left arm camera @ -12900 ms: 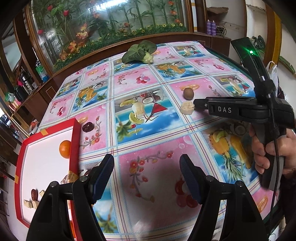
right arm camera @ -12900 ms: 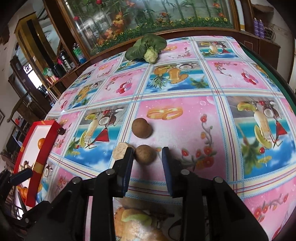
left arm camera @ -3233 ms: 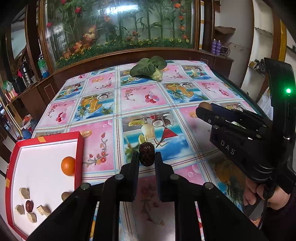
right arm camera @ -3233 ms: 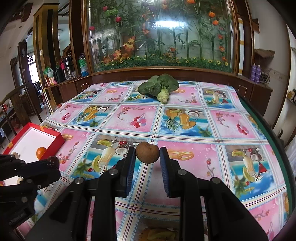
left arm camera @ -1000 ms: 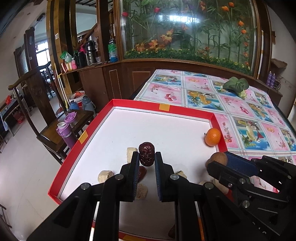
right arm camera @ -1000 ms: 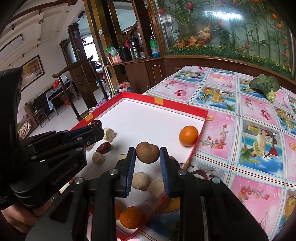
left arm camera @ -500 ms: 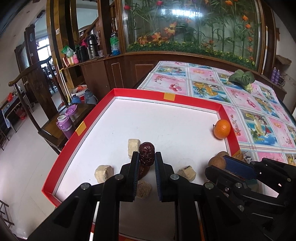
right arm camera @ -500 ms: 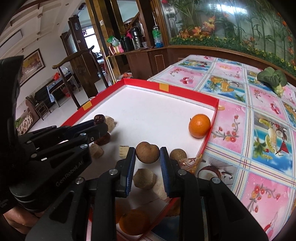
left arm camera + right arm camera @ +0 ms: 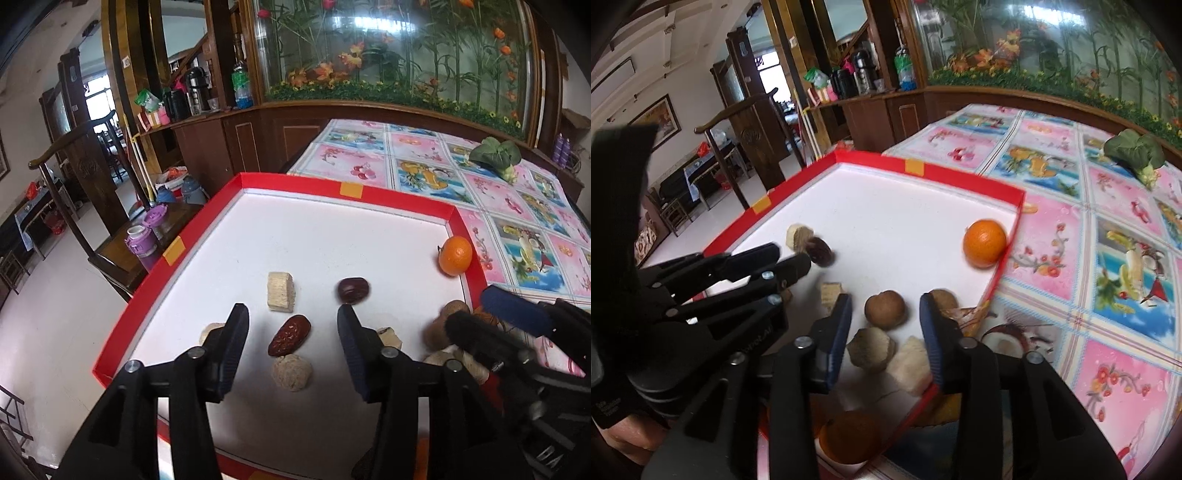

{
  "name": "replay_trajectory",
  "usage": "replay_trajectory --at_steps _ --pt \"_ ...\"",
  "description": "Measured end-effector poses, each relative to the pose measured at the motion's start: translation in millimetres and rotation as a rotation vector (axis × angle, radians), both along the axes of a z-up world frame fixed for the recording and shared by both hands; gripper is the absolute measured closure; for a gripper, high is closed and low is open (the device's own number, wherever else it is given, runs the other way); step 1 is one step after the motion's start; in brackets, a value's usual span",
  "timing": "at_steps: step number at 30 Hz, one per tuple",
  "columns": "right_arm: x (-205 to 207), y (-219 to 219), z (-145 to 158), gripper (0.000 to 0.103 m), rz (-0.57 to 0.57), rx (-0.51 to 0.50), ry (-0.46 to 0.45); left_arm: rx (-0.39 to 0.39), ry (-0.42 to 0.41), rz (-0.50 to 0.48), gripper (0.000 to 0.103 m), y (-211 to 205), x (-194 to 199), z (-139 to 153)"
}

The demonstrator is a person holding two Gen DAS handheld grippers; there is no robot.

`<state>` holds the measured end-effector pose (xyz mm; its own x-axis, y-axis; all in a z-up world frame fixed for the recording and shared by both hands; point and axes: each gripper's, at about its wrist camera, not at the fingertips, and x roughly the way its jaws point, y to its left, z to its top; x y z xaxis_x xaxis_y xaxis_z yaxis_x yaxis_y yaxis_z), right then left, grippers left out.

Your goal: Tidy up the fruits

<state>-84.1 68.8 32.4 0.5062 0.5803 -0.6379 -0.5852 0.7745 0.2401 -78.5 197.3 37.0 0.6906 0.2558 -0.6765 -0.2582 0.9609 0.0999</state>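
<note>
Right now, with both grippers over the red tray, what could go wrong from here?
1. The dark date lies clear of the left gripper, whose jaws have just been opening with nothing between them, and looks blurred in the right view; it may still be rolling.
2. The brown round fruit sits between the just-opened fingers of the right gripper; pulling back carelessly could knock it.
3. The orange rests against the red tray wall; a bump there might shift it.

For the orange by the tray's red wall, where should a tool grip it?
Grip the orange across its middle, coming from above. It is round, so any width suits, but it sits against the tray wall, so set the fingers along that wall, not across it.
</note>
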Motion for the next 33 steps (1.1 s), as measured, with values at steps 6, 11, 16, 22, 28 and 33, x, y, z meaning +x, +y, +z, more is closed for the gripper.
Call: replay_trajectory --at_steps 6,11,16,22,28,33 --pt "0.7 -27.1 16.3 0.053 -0.064 0.098 -0.062 0.026 -0.074 0.026 0.027 -6.8 -10.8 21.3" --pt "2.3 -50.6 23.5 0.046 -0.122 0.138 -0.084 0.055 -0.144 0.042 0.019 -16.6 -22.7 42.1" --pt "-2.6 -75.4 31.2 0.043 -0.167 0.148 -0.119 0.051 -0.163 0.085 0.013 -26.3 -30.6 57.1" --pt "-19.9 -106.1 50.1 0.027 -0.205 0.159 -0.194 0.149 -0.28 0.081 0.0 -51.3 -49.9 75.9" --pt "-38.1 -124.5 70.5 0.009 -0.233 0.165 -0.243 0.121 -0.273 0.043 0.0 -65.7 -54.8 84.8" --pt "-47.9 -130.0 80.6 0.004 -0.242 0.168 -0.259 0.083 -0.231 0.02 0.0 -70.2 -53.7 87.0"
